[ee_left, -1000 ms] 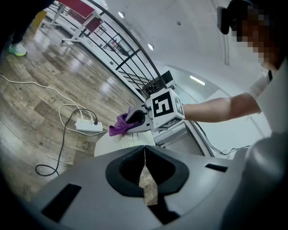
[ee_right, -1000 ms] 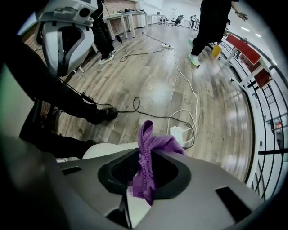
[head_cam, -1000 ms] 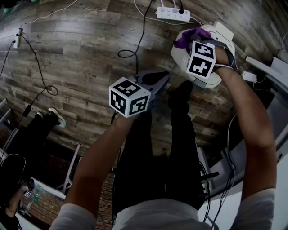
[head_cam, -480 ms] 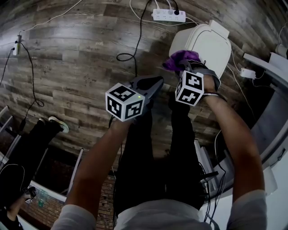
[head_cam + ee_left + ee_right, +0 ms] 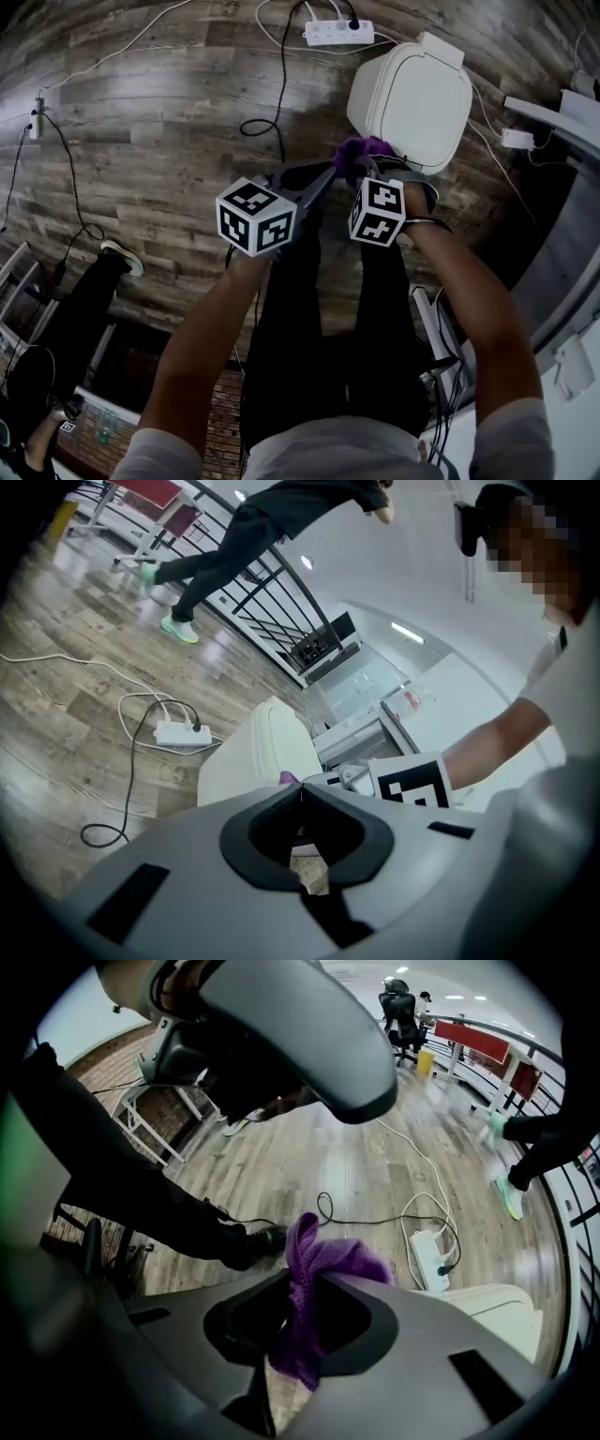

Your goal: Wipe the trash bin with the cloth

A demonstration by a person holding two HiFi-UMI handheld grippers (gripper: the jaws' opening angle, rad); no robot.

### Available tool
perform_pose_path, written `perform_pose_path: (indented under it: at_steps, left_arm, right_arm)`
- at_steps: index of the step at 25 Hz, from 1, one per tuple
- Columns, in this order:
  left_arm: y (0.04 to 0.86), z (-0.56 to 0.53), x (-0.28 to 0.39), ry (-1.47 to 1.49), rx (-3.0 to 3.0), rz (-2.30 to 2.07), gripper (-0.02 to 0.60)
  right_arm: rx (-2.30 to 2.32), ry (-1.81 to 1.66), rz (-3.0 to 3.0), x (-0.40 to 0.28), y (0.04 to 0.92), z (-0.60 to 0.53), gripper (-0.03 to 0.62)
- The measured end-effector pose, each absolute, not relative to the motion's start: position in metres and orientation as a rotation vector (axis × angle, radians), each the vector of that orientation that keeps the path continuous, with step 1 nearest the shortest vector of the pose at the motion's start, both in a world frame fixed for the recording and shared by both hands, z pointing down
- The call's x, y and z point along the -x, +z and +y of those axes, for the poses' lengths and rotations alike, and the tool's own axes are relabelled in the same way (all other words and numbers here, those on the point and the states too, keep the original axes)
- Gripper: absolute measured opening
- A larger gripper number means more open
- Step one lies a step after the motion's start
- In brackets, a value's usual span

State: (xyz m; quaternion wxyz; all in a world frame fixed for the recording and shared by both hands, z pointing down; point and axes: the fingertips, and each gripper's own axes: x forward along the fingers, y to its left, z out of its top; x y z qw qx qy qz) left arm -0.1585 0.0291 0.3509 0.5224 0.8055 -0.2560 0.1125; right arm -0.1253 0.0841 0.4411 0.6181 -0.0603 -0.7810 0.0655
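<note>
Right gripper (image 5: 300,1277): jaws pressed together on a crumpled purple fabric cloth (image 5: 323,1262). One bunch of the cloth stands up above the jaw tips and a tail hangs down between them.

Left gripper (image 5: 300,786): jaws closed tip to tip, with nothing between them.

In the head view the two grippers are side by side in front of the person, the left gripper (image 5: 323,173) pointing toward the right gripper (image 5: 364,167), tips near each other. The cloth (image 5: 360,150) sits at the near lower edge of the white plastic trash bin with a closed flat lid (image 5: 412,98). Whether cloth and bin touch cannot be confirmed.

The bin stands on the grey wood-plank floor (image 5: 159,122), just in front of a white power strip (image 5: 337,33) with cables plugged in. In the right gripper view the bin (image 5: 497,1305) shows at lower right, beyond the jaws (the cloth is not over the lid there).

A second person walks in the background of the left gripper view.
</note>
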Motion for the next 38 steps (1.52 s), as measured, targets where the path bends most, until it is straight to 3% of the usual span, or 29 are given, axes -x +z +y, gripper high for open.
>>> perform_pose_path:
  at_steps: [21,38]
  left_arm:
    - [0.340,0.052,0.103,0.401,-1.988,-0.440,0.005]
    - [0.281,0.051,-0.004,0.441,-2.141,-0.268,0.003]
  right_arm:
    - [-0.043,0.428,-1.921,0.112,0.411,0.117,0.089]
    - [-0.720,0.832,-2.087,-0.040,0.345,0.068,0.089]
